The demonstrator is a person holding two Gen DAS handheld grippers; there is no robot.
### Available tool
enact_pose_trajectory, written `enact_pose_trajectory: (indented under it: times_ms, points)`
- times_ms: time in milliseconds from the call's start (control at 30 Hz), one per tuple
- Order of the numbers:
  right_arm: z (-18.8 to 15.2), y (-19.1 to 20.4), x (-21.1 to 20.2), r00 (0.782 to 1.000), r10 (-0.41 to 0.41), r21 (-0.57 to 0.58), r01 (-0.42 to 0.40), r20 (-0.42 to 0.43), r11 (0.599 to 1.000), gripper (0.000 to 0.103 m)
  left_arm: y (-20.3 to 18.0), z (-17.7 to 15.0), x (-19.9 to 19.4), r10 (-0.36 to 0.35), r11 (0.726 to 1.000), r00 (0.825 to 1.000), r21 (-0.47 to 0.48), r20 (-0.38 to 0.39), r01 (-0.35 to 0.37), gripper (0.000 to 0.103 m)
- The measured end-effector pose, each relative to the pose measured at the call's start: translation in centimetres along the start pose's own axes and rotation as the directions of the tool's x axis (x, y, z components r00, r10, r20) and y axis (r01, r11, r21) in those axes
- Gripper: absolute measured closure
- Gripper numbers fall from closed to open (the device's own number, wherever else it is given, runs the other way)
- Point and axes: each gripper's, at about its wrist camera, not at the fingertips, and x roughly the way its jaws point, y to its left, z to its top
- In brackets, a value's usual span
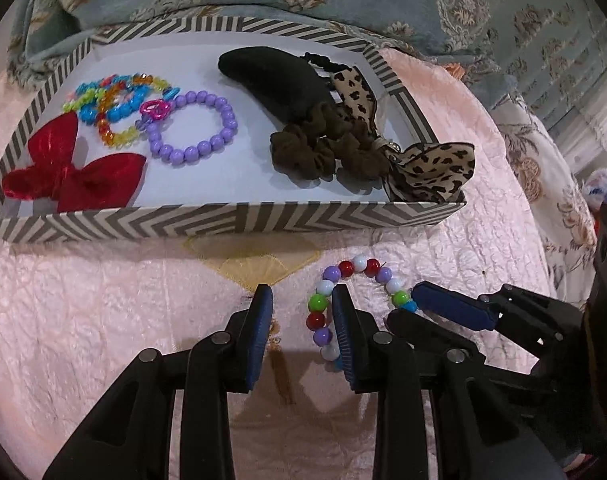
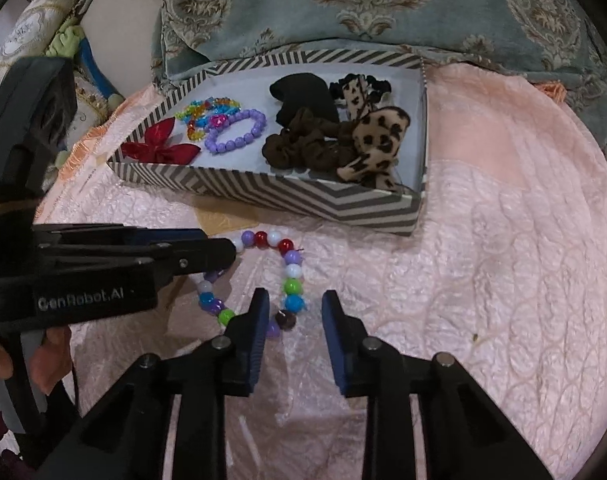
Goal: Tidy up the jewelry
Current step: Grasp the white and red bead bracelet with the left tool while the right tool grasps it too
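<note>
A multicoloured bead bracelet [image 1: 359, 264] lies on the pink quilt in front of the striped box [image 1: 223, 220]. My left gripper [image 1: 302, 300] stands over the bracelet's left side. Beads run along the inner face of its right finger [image 1: 345, 320], the other pad is clear of them, and the jaws stand apart. My right gripper [image 1: 403, 308] comes in from the right at the bracelet's other end. In the right wrist view, the right gripper [image 2: 295, 304] straddles a blue bead of the bracelet [image 2: 293, 258] without either pad touching it. The left gripper [image 2: 221, 243] reaches in from the left.
The box [image 2: 303, 196] holds a red bow [image 1: 67, 172], a purple bead bracelet [image 1: 195, 128], colourful bead bands [image 1: 115, 100], a black hair piece [image 1: 275, 76], a brown scrunchie [image 1: 323, 152] and a leopard bow [image 1: 431, 172]. Blue patterned fabric [image 2: 363, 8] lies behind it. A hand [image 2: 43, 352] holds the left gripper.
</note>
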Motion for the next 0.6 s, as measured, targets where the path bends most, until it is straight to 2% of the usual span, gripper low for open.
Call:
enact_pose_trajectory:
  times_ms: [100,200,267,433,600]
  points:
    - [0.0,0.4,0.3,1.000,-0.021,-0.022,0.021,0.001,1.000,0.081,-0.2,-0.1,0.2,0.019,0.999,1.000,0.027,0.007,-0.019,0.090]
    - [-0.3,0.4,0.2,0.999,-0.038,-0.039,0.039,0.007,0.998,0.091,-0.5,-0.5,0.3,0.039,0.997,0.999,0.073,0.020,-0.041,0.101]
    - [-0.4,0.3,0.0,0.999,-0.030,-0.030,0.031,0.009,0.999,0.094,-0.6,-0.6,0.2,0.020,0.996,1.000,0.084,0.019,-0.021,0.103]
    - [-0.5,0.7,-0.5,1.000,-0.019,-0.036,0.020,0.020,0.999,0.095,-0.6,-1.0,-0.6,0.012,0.996,0.999,0.085,0.032,-0.015,0.103]
    - [-0.5,1.5,-1.6,0.999,-0.015,-0.051,0.017,0.047,0.999,0.095,-0.7,-1.3,-1.7,0.036,0.995,0.997,0.094,0.067,-0.042,0.103]
